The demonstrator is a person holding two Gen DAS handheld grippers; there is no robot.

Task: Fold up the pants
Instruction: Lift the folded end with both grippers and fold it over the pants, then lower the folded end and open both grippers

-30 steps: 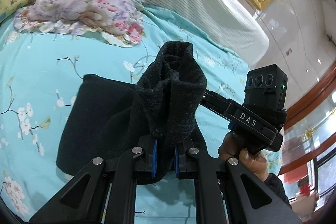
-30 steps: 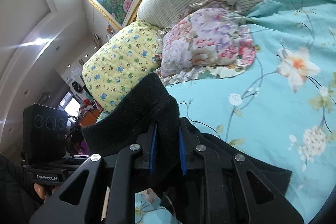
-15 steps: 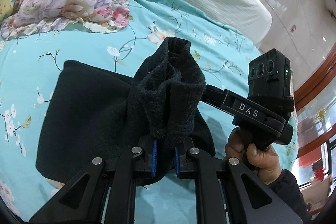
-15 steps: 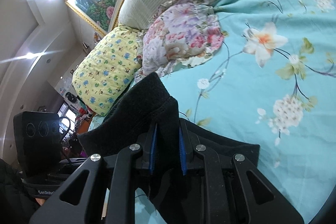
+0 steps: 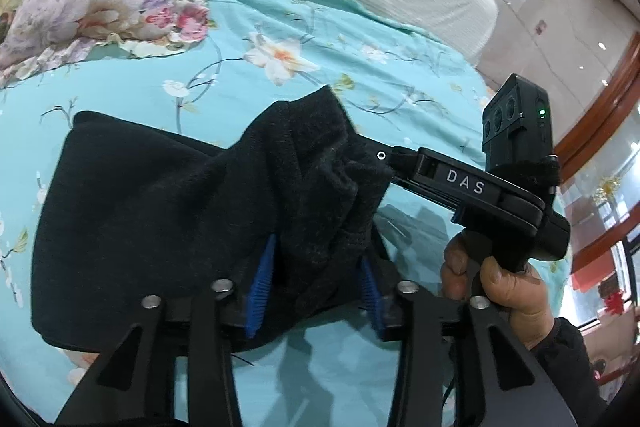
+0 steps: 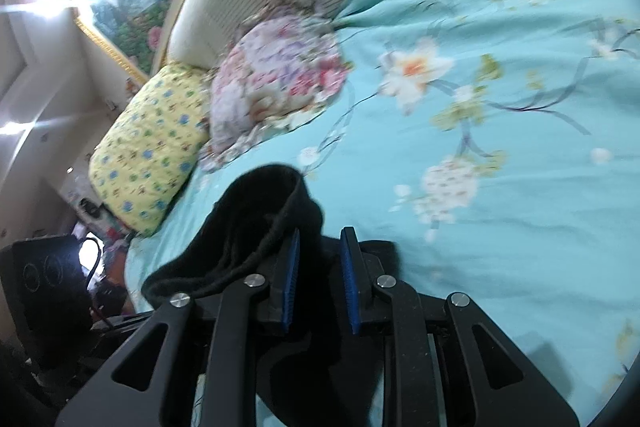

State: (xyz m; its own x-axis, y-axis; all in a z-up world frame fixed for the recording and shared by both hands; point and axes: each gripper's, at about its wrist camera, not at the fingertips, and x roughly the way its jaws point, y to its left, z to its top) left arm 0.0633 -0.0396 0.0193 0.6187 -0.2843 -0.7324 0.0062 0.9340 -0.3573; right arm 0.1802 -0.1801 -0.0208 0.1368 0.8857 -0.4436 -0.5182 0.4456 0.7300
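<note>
Left gripper [image 5: 316,279] jaws apart, black pants [image 5: 160,219] bunched loosely between the blue pads; pants lie on the teal bedsheet [image 5: 320,67]; left view alone shows right gripper [image 5: 384,163] from 3 o'clock; right view: jaws apart, cloth draped between; yellow pillow [image 6: 152,147] at 10 o'clock.

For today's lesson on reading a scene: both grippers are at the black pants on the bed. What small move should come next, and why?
Probably draw both grippers back and clear. The left gripper and right gripper stand open, and the pants lie doubled over on the bed, with a bunched edge loose between the jaws, so letting it drop flat seems right.
</note>
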